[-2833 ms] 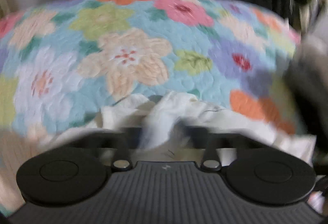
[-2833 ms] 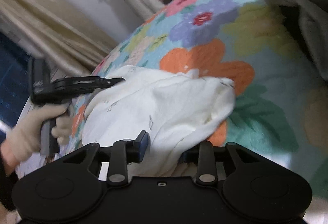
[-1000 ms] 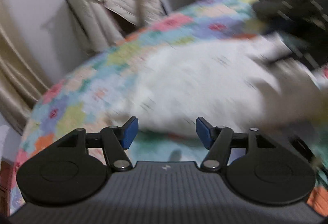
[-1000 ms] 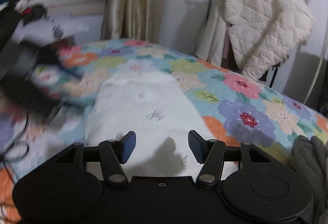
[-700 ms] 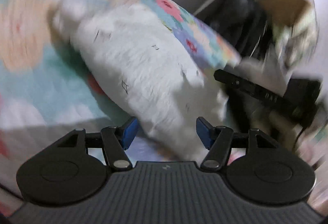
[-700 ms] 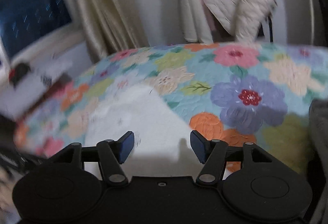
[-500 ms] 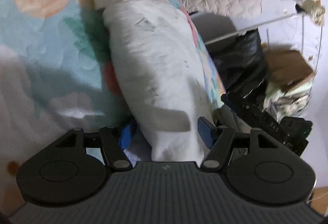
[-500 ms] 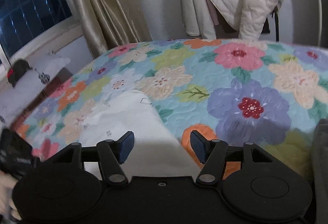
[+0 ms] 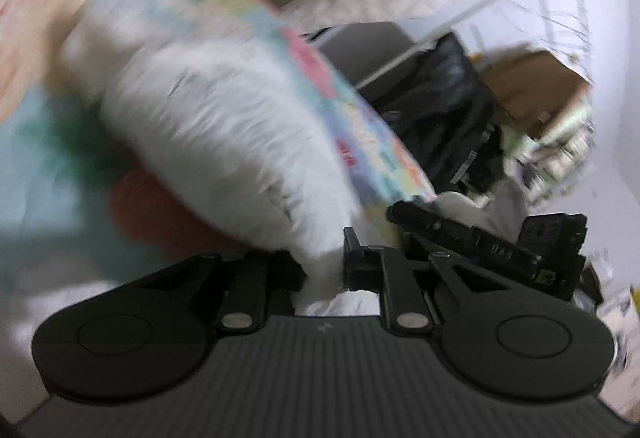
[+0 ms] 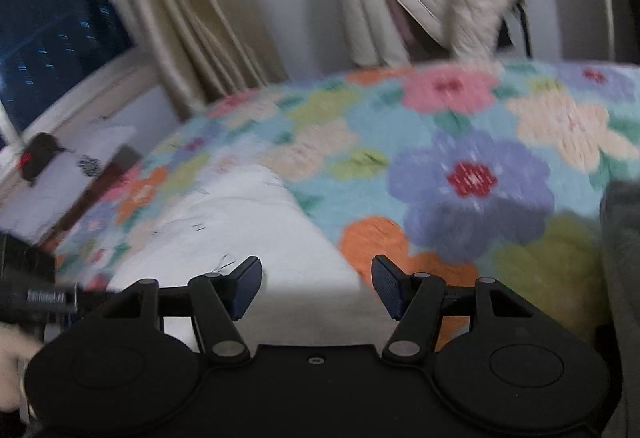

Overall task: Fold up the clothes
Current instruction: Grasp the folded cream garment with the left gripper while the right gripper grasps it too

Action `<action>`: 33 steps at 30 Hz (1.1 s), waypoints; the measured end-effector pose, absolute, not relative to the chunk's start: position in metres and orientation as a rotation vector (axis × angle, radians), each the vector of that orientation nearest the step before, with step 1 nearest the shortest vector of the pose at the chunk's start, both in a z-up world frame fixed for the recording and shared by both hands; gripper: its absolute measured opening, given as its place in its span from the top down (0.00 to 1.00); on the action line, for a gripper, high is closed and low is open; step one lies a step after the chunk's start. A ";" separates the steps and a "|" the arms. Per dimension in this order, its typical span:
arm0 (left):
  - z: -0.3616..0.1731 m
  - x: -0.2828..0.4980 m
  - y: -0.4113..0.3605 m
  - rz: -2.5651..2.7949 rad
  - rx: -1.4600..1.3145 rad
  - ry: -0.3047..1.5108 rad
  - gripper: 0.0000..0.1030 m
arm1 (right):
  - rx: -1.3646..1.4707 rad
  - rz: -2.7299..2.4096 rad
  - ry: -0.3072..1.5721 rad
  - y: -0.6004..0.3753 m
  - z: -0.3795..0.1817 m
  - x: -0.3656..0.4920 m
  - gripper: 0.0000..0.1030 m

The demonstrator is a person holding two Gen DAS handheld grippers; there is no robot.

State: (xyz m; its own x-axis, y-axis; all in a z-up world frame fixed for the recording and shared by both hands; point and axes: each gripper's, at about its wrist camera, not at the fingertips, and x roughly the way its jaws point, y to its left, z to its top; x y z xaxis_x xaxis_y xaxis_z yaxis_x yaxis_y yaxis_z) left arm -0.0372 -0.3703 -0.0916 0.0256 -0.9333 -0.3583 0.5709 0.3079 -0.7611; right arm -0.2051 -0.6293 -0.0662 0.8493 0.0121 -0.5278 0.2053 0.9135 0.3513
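Left gripper (image 9: 324, 270), open half a second ago, now pinched onto the near end of the white folded cotton garment (image 9: 224, 141); likely next fold or a lift. Garment lies along the floral quilted bedspread (image 10: 460, 165). Right gripper (image 10: 316, 286) wide open, empty, over the garment's near right edge. Heavy blur; pinched cloth layers unreadable.

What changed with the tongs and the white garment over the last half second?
The left tongs closed onto the near end of the white garment, which they only straddled before. The right tongs stayed open above the garment's other end, gripping nothing. The garment still lies on the floral quilt.
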 end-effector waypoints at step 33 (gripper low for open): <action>-0.037 -0.206 -0.378 -1.273 0.018 0.567 0.86 | 0.868 -0.327 0.557 -0.600 -0.074 -0.303 0.30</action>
